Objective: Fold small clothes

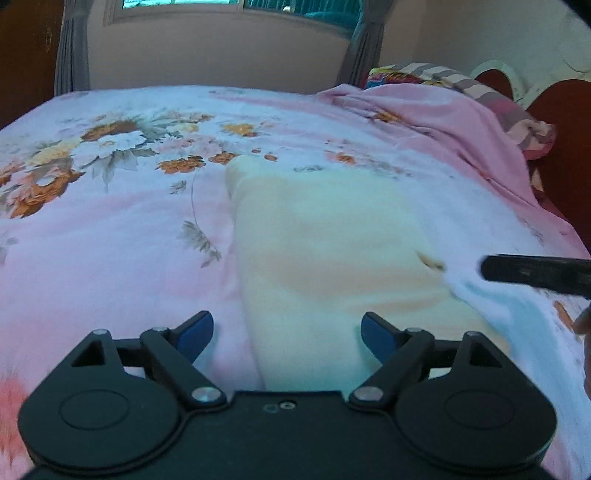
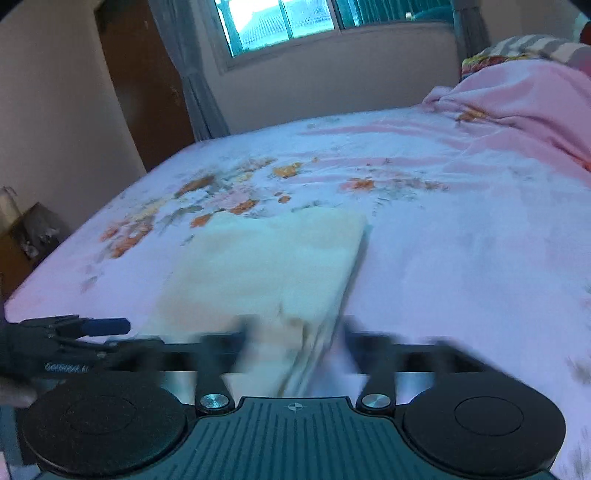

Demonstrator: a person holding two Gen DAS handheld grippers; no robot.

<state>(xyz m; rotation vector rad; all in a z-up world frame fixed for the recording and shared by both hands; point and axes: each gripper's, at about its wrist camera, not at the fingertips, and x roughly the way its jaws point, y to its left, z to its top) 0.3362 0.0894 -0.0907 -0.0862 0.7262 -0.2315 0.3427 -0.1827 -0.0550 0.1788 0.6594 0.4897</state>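
Observation:
A cream, folded small garment (image 1: 325, 251) lies on the floral pink bedsheet (image 1: 110, 240). My left gripper (image 1: 287, 334) is open just above the garment's near left edge, its blue-padded fingers (image 1: 195, 332) apart and holding nothing. In the right wrist view the same garment (image 2: 266, 266) lies in front of my right gripper (image 2: 295, 339), whose fingers are motion-blurred at the garment's near right corner; how its jaws stand cannot be made out. The right gripper shows as a black bar at the right edge of the left wrist view (image 1: 535, 273).
A crumpled pink blanket (image 1: 443, 122) and striped pillows (image 1: 480, 88) are piled at the bed's far right, by the red headboard (image 1: 561, 110). A window (image 2: 295, 22), curtains and a wall lie beyond the bed. A brown door (image 2: 144, 81) stands at the left.

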